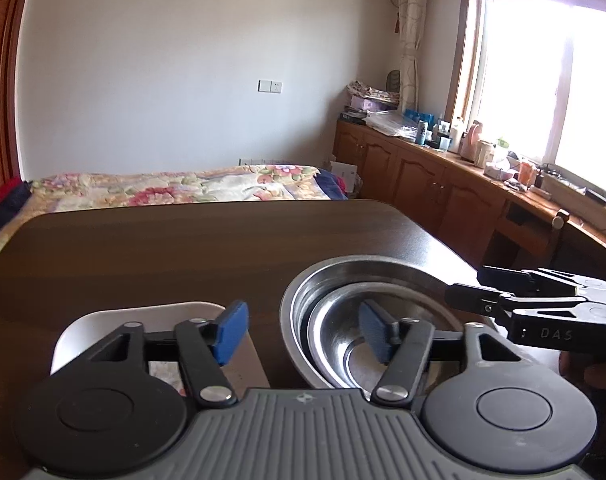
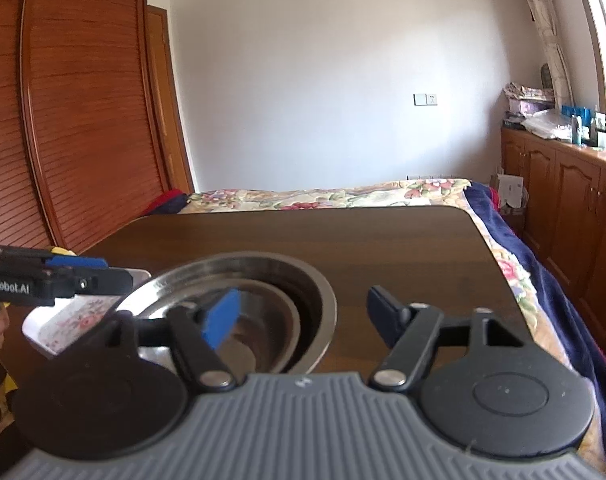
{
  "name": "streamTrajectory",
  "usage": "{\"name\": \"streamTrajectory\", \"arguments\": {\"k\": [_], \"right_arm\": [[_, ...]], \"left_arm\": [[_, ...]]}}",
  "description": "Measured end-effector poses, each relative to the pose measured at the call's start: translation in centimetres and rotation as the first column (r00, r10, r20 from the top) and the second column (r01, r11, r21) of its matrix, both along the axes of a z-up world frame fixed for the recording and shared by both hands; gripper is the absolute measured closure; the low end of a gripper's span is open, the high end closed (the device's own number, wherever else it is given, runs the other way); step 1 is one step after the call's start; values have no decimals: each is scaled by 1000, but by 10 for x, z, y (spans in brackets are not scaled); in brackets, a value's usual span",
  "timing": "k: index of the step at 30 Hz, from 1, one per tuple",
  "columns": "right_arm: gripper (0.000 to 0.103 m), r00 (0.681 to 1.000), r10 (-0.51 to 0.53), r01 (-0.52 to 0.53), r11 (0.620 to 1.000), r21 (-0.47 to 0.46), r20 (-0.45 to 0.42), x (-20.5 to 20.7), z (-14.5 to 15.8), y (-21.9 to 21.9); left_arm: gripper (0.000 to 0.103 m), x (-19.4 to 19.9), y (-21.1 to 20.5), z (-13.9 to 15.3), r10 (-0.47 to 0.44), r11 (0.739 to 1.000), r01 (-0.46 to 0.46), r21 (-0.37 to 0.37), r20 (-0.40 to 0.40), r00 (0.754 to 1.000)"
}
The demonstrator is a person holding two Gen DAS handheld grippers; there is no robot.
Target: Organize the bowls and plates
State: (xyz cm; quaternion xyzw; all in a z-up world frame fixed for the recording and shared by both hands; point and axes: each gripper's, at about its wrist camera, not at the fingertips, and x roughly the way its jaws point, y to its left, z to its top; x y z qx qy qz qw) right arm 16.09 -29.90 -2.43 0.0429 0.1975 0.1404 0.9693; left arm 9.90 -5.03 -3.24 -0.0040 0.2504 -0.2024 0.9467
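Bowls nest — small steel bowl [image 1: 343,344] inside large steel bowl [image 1: 303,300] — both claws [image 1: 301,332] [image 2: 303,316] apart, empty.

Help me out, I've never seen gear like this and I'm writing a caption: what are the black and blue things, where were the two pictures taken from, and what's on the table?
These are two hand-held grippers, each carrying a camera that looks along its fingers. One picture comes from the left gripper, the other from the right gripper; each also shows the other at its edge. Both are open and hold nothing. On the dark wooden table sit nested steel bowls and, beside them, a white square plate with a floral pattern. Behind are a bed and cabinets.
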Motion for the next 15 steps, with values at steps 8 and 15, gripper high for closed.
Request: {"name": "streamTrajectory", "arguments": {"k": [8,15], "right_arm": [[16,1000,-11,11,999,33,-19,0,-12,0],[16,1000,-13,14,999,41,-23,-4,-20,3]], "left_arm": [[12,3,-2,-19,-17,1000,17,-6,-35,999],[24,0,-8,-22,-29,1000,29,3,-42,999]]}}
